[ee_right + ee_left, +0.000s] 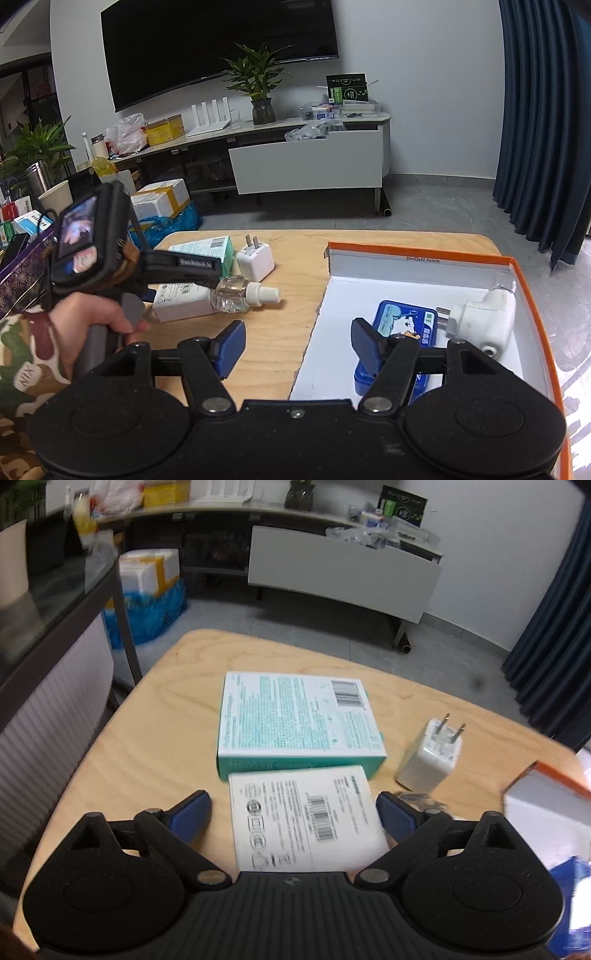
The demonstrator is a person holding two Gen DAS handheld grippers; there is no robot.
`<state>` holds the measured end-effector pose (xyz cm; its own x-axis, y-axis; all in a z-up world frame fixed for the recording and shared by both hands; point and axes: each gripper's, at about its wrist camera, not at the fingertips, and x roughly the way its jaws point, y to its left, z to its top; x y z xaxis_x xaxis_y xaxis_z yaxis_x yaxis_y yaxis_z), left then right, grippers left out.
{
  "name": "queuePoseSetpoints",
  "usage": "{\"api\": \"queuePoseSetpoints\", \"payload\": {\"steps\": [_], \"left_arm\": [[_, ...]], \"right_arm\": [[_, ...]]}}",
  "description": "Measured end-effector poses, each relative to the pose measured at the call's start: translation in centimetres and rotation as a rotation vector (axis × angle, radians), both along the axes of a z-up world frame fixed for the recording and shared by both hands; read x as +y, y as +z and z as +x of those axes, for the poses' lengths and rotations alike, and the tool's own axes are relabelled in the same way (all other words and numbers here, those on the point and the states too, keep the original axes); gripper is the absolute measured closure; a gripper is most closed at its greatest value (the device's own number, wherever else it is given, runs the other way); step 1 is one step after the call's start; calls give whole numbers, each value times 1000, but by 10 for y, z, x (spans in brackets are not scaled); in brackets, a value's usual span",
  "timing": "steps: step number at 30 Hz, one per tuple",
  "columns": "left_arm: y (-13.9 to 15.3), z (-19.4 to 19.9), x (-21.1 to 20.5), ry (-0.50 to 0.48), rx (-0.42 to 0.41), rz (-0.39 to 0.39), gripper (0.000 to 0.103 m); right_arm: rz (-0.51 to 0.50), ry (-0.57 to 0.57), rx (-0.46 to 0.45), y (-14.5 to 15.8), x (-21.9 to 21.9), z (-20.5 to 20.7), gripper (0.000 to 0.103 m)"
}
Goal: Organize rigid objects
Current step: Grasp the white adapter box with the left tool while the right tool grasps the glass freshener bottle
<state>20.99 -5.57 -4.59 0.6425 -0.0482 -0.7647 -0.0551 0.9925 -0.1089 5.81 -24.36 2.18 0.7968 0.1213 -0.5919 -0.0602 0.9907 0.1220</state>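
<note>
While the left tongs [293, 814] hang over the near part of the wooden bench [155, 746], their jaws stand wide with the white barcode box [304, 818] lying flat between the blue pads [188, 818]; there is a clear gap on the left side, the right pad sits just beside the box edge, and contact there can't be confirmed, so nothing is gripped. Teal box [297, 720] lies flat just beyond the white box, touching or nearly touching it, roughly mid-bench. White plug adapter [430, 757] sits to the right of both boxes, prongs pointing up and away. In the right wrist view a clear bottle with a white cap [243, 293] lies on its side against the white box's right end. Right tongs [297, 347] are partly open and empty, straddling the left wall of the orange-rimmed cardboard tray [424, 254] on the bench's right side: left pad over bare bench, right pad over the tray. Inside the tray, a blue tin [404, 326] lies flat near the front, partly hidden by the right pad, and a white plug-in device [484, 319] lies just right of it, by the tray's right wall. A hand [92, 325] in a camo sleeve holds the left tongs' handle.
</note>
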Motion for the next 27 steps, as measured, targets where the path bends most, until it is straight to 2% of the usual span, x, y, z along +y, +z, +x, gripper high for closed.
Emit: {"api": "queuePoseSetpoints", "payload": {"steps": [3,4,5,8,13,16,18,21,25,26,27], "left_arm": [[-2,-9,2,-51,-29,41,8],[-2,-14,3,-76,-42,69,20],[-2,-20,4,-106,-55,97,24],[0,-31,17,-156,-60,65,24],[14,-64,50,-138,-76,-3,24],[21,-88,64,-134,-95,-20,24],[24,-97,67,-136,-100,-27,24],[23,-111,72,-136,-101,-29,24],[17,-105,73,-136,-88,-49,24],[16,-105,73,-138,-87,-52,24],[15,-106,73,-142,-87,-54,24]], "right_arm": [[-1,15,6,-2,1,9,26],[-3,21,7,-3,3,11,26],[-8,31,10,-4,4,15,26],[-27,110,22,-6,12,31,24],[-121,358,49,-12,38,73,19],[-195,473,125,-27,59,107,19],[-238,501,142,-37,69,125,19],[-243,508,183,-54,78,151,18],[-224,494,230,-69,79,167,19],[-204,492,229,-69,78,168,22],[-186,489,231,-69,77,168,34]]}}
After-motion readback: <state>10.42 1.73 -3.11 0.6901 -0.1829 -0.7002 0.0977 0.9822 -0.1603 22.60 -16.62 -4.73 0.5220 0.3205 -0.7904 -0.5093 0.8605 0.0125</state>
